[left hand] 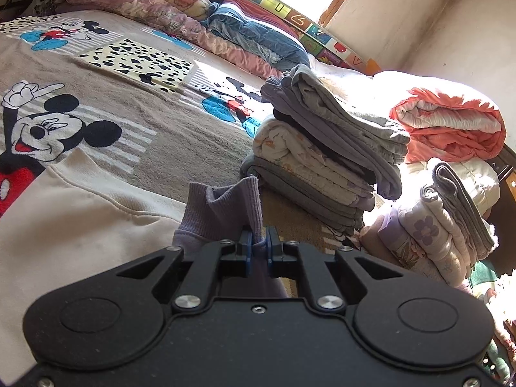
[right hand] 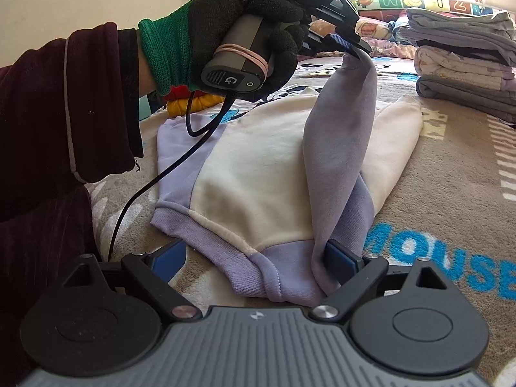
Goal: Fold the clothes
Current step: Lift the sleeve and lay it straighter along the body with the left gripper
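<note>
A cream and lilac sweatshirt (right hand: 258, 174) lies flat on the bed blanket. Its lilac sleeve (right hand: 342, 148) is lifted up over the body. My left gripper (left hand: 259, 245) is shut on the sleeve's ribbed cuff (left hand: 225, 209), which sticks up past the fingertips. The right wrist view shows that same left gripper (right hand: 358, 50) held by a gloved hand (right hand: 245, 32) above the sweatshirt. My right gripper (right hand: 258, 258) is open low over the lilac hem (right hand: 232, 251), with the hem and the sleeve's base between its spread blue pads (right hand: 338, 258).
A stack of folded clothes (left hand: 322, 161) stands on the bed to the right, with a second pile (left hand: 445, 225) and a rolled orange quilt (left hand: 451, 122) beyond. Pillows (left hand: 154, 3) line the far side. A cable (right hand: 154, 177) hangs from the left gripper across the sweatshirt.
</note>
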